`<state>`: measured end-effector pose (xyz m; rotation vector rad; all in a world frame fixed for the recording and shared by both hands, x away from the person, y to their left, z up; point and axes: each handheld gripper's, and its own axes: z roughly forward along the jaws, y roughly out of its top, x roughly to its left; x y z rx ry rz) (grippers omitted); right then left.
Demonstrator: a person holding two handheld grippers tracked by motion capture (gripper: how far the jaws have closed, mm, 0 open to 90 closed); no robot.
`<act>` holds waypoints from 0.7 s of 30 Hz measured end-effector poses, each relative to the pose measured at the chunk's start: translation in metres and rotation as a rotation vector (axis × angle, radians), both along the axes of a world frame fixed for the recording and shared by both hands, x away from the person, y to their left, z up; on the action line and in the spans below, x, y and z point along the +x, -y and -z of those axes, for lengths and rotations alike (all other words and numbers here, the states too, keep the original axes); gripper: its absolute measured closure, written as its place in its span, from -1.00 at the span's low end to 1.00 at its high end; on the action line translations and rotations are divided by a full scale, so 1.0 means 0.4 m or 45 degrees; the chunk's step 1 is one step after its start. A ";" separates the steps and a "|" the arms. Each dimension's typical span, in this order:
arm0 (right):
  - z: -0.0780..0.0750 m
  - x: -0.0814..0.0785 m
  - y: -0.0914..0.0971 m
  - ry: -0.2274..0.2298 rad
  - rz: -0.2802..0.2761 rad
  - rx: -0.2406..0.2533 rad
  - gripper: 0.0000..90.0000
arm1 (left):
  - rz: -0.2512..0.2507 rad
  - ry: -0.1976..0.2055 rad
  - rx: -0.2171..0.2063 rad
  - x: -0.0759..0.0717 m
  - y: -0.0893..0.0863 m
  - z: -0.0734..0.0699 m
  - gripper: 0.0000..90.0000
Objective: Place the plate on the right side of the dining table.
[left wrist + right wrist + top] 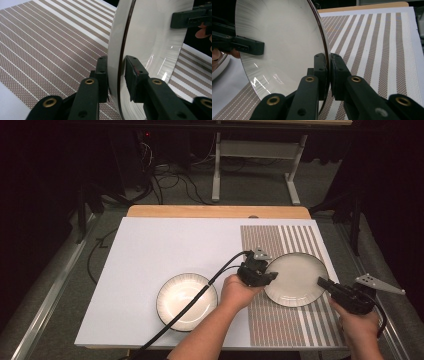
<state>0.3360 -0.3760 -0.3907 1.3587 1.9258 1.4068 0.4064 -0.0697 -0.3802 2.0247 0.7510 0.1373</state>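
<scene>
- Right gripper (328, 75): sitting nearest the lens in the right gripper view, its two black jaws pinching the dark rim of the plate (284, 47), one jaw on each face.
- Left gripper (117, 77): straddling the opposite rim of the same plate (150, 37), jaws lying close on both faces; in the high view it (271, 275) is meeting the plate's left edge.
- Plate (296, 279): white with a dark edge, being held between the two grippers over the striped placemat (272, 315) on the right of the table (165, 245).
- Bowl (186, 301): white, dark-rimmed, sitting on the bare white surface left of the placemat, apart from the plate.
- Left hand (239, 292) and right hand (357, 325): each gripping its tool.
</scene>
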 end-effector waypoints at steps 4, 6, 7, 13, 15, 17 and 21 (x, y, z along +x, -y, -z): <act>0.003 0.002 -0.003 0.000 -0.002 -0.013 0.93 | -0.006 -0.017 0.009 0.003 -0.001 0.006 0.62; 0.005 0.003 -0.005 -0.004 0.000 -0.022 0.93 | -0.007 -0.021 0.016 0.004 -0.001 0.009 0.61; 0.006 0.004 -0.006 -0.004 -0.005 -0.030 0.93 | -0.008 -0.023 0.018 0.004 0.000 0.010 0.61; 0.006 0.004 -0.008 -0.007 0.007 -0.033 0.93 | -0.016 -0.020 0.019 0.006 0.001 0.013 0.60; 0.007 0.004 -0.009 -0.007 0.011 -0.035 0.93 | -0.020 -0.025 0.020 0.006 0.002 0.014 0.59; 0.008 0.004 -0.009 -0.015 0.022 -0.028 0.93 | -0.026 -0.028 0.021 0.007 0.003 0.014 0.59; 0.009 0.005 -0.009 -0.016 0.023 -0.025 0.93 | -0.042 -0.017 0.033 0.008 0.008 0.015 0.57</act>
